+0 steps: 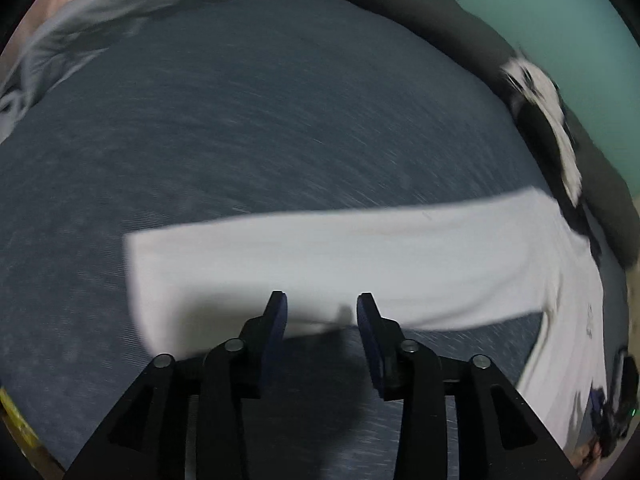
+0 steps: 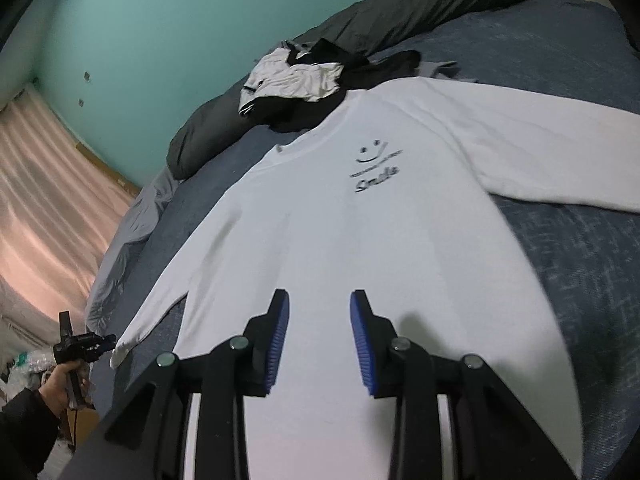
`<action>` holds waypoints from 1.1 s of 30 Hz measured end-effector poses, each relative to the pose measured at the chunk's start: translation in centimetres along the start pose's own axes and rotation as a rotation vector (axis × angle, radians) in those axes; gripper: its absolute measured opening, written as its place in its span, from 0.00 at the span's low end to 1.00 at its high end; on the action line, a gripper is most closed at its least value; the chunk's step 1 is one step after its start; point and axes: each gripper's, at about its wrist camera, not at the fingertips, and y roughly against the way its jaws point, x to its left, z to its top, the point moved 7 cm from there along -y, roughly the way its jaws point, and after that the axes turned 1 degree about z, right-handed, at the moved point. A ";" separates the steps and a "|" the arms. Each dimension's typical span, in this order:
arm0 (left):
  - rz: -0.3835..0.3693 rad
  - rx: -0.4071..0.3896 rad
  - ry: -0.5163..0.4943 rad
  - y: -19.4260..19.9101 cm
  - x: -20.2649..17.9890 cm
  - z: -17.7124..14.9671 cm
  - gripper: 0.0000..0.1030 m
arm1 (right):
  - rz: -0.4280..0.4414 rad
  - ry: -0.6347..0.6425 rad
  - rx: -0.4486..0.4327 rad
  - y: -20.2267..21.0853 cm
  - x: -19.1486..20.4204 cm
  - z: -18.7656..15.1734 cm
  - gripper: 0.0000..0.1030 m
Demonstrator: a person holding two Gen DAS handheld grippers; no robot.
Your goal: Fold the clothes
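1. Right wrist view: I see the white shirt (image 2: 360,240) lying flat, print up, on the blue bed (image 2: 580,260); my right hand-held gripper (image 2: 319,304) hangs over its hem, fingers spread, empty.
2. Left hand-held gripper (image 1: 322,306) is spread too, holding nothing, above one sleeve (image 1: 320,256).
3. A black-and-white garment (image 2: 296,80) touches the collar.

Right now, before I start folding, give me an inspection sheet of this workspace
Surface: bed with blue-grey cover, mostly smooth.
Job's things: white long-sleeved shirt lying flat, print up, sleeves spread out; one sleeve lies just ahead of the left gripper.
Clutter: black-and-white garment pile by the collar; dark grey bedding along the wall.
Grippers: left gripper open, empty; right gripper open over the shirt's lower half.
Cables: nothing seen.
Surroundings: teal wall, pink curtain.
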 end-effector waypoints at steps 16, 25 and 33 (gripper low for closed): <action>0.127 -0.043 0.110 -2.0 8.8 0.7 0.50 | 0.030 0.041 0.012 -0.7 1.4 -0.4 0.31; 0.116 -0.114 0.018 -0.8 7.2 2.7 0.06 | 0.024 0.054 0.028 -1.1 1.6 -0.8 0.31; 0.164 -0.133 0.019 1.2 8.8 6.6 0.06 | 0.023 0.072 0.031 -1.2 1.9 -1.0 0.31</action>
